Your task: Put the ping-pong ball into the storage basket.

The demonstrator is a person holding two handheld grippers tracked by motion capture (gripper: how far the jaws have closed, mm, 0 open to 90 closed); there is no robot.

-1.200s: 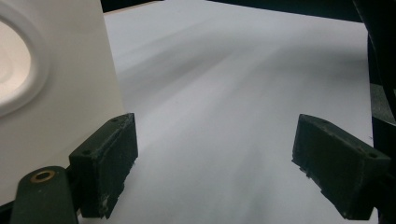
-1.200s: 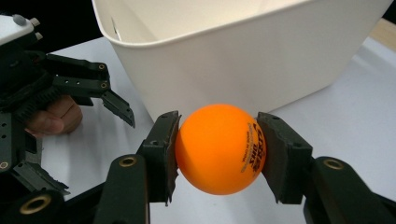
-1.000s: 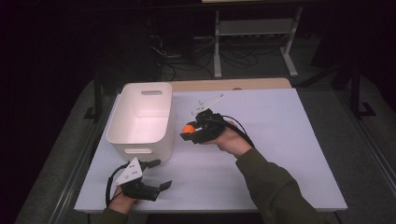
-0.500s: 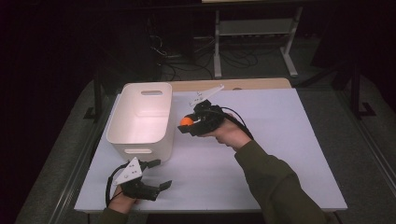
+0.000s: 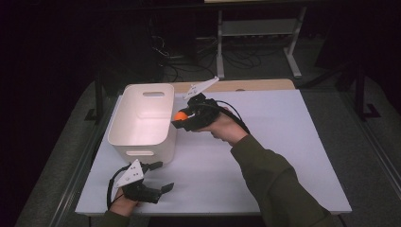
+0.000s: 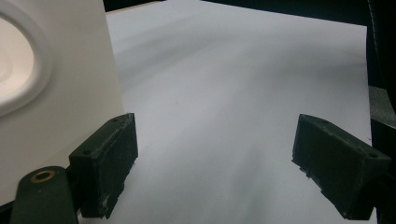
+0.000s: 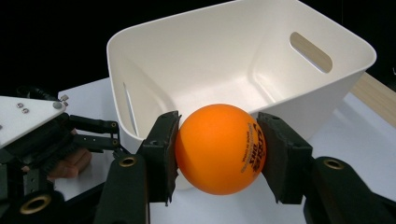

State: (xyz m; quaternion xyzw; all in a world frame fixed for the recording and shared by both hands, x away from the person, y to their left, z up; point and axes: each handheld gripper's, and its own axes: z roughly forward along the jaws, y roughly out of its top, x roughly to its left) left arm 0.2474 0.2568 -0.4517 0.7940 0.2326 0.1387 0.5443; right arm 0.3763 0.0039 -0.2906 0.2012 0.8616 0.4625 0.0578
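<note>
High view first: my right gripper (image 5: pixel 182 118) is raised just at the right-hand rim of the white plastic tub (image 5: pixel 142 142), jaws clamped on an orange ball (image 5: pixel 179 115) that sits at the tub's three o'clock edge. The grey three-cornered plate on this gripper tilts up toward one o'clock. My left gripper (image 5: pixel 161 177) lies low at the table's (image 5: pixel 283 142) near edge, at about six o'clock from the tub, its jaws spread apart with nothing between them. The tub stands on the left half of the white table, a handle slot in its far wall.

Left gripper view: my two black jaws stand wide apart over bare white tabletop (image 6: pixel 224 93). The tub's outer wall (image 6: pixel 70 84) fills the ten o'clock corner, just beside my left-hand jaw; whether they touch I cannot tell.

Right gripper view: my fingers (image 7: pixel 161 154) press on both sides of the orange ball (image 7: pixel 219 149), which carries dark print on its three o'clock flank. Beyond it, at twelve o'clock, the tub (image 7: pixel 187 60) opens, its inside bare, slots cut in two of its walls. At nine o'clock my left gripper (image 7: pixel 93 135) shows with its plate, a fingertip under it.
</note>
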